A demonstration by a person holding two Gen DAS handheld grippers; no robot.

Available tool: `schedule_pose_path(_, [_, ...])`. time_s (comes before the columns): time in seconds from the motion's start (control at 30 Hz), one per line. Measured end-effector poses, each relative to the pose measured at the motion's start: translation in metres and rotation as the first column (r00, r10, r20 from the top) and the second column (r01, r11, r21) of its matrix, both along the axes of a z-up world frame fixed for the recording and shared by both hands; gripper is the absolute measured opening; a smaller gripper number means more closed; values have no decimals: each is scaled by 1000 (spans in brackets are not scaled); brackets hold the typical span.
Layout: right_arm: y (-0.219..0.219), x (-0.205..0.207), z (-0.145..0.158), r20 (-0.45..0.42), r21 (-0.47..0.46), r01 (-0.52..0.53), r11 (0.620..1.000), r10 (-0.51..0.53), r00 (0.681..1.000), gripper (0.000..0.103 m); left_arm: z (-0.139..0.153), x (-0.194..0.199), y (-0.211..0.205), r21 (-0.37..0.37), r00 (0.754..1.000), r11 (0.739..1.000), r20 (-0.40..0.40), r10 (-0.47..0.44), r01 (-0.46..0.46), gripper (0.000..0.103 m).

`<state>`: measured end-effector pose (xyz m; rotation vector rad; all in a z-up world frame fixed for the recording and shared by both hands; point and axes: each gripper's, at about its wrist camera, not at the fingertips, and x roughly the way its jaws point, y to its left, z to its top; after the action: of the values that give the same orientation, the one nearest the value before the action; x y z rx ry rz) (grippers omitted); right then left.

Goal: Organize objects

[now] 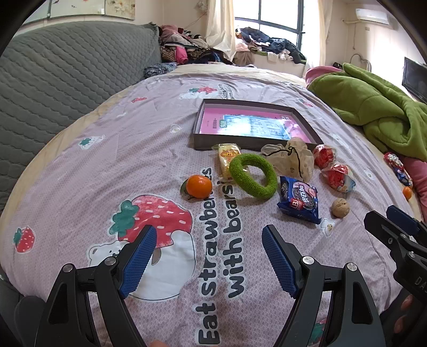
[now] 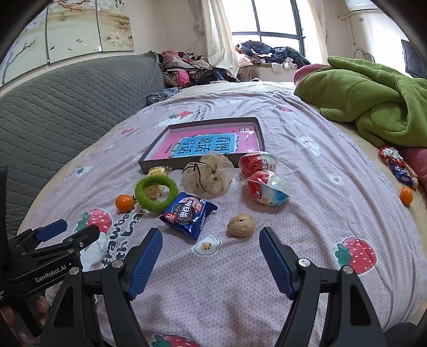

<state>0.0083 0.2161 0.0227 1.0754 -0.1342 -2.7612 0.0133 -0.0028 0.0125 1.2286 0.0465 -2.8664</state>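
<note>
Both hand-held grippers, left (image 1: 209, 257) and right (image 2: 210, 260), hover spread and empty. The walnut (image 2: 241, 224), just short of the box (image 2: 149, 160), sits nearest the right: approach squarely, pinch gently.

A home bedroom. A bed (image 1: 160, 149) with a strawberry-print quilt fills it. Clothes (image 1: 184, 45) pile by the far curtained window (image 1: 277, 18).

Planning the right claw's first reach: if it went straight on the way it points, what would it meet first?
Probably the walnut, just ahead between the open right claw tips, slightly right of centre; the blue cookie packet lies left of that line. Depth is uncertain.
</note>
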Motion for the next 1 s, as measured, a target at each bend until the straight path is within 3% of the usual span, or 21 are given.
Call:
schedule_pose_path(0.6, [1, 3, -1, 14, 2, -13, 1000, 13, 1000, 75, -2, 2, 0, 4, 1000, 1000, 12, -5, 5, 82])
schedule_pose_path(1.0, [9, -7, -18, 49, 7, -9, 1000, 8, 999, 75, -22, -13, -8, 31, 998, 1000, 61, 5, -7, 82])
